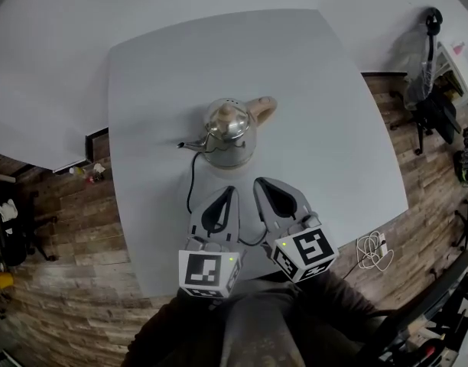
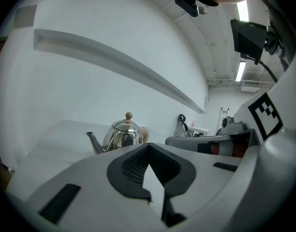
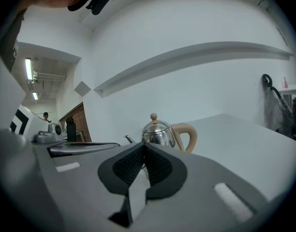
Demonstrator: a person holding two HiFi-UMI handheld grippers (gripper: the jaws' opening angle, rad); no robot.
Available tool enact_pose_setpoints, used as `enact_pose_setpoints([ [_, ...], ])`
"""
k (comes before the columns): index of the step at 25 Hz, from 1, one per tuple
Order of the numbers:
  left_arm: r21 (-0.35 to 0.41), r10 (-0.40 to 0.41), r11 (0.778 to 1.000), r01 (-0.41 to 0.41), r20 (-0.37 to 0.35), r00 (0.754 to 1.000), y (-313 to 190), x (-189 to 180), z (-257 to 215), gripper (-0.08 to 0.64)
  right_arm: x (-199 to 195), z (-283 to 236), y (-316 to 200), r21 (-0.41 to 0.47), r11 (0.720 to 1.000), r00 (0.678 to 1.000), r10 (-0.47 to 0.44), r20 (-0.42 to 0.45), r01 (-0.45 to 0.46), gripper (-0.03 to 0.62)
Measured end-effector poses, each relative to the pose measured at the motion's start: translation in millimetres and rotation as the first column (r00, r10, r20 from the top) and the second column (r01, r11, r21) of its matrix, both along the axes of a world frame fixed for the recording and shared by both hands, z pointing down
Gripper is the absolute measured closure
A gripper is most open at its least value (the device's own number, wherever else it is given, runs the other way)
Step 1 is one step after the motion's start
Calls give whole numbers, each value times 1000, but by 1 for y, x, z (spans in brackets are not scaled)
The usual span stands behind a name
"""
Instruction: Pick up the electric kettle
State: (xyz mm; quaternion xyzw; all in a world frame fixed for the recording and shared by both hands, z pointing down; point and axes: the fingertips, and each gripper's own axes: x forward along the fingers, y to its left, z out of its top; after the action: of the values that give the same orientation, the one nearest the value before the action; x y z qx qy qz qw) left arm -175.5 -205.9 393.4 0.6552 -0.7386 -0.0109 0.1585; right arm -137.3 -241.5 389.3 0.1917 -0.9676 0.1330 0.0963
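**Head view.** Kettle (image 1: 229,132): steel, upright on the white worktop (image 1: 326,136). Its spout (image 1: 190,144) points picture-left and its tan handle (image 1: 263,109) picture-right. A cord (image 1: 191,182) trails from its base toward the person. Left tongs (image 1: 229,191) and right tongs (image 1: 261,182) sit side by side on the kettle's near side, not touching it. Judged an approach, with no grasp yet.

**Left gripper view.** Left tongs (image 2: 148,148): pads pressed together, nothing held. The kettle (image 2: 123,137) stands beyond the tips, slightly left.

**Right gripper view.** Right tongs (image 3: 143,148): pads together, nothing held. The kettle (image 3: 160,133) is straight beyond the tips, handle (image 3: 189,135) on its right. This pair is the better placed for the handle and would have to open first.
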Motion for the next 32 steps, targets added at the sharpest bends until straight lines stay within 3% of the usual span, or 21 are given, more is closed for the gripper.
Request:
enact_pose_setpoints([
  [16,25,-169,986,168,50,984,-15,-24,-7,561,-29,-1,-15,37,985,985,-172,27,171,589],
  [23,32,-233,972,232,49,971,-14,-33,26,560,-25,38,-27,50,981,981,-187,41,185,589],
  [27,-7,-244,969,245,59,968,-10,-31,59,560,-16,76,-30,13,983,983,-181,19,181,589],
  [32,-22,-288,957,290,70,955,-10,-35,72,561,-18,81,-35,29,978,978,-206,19,206,589],
])
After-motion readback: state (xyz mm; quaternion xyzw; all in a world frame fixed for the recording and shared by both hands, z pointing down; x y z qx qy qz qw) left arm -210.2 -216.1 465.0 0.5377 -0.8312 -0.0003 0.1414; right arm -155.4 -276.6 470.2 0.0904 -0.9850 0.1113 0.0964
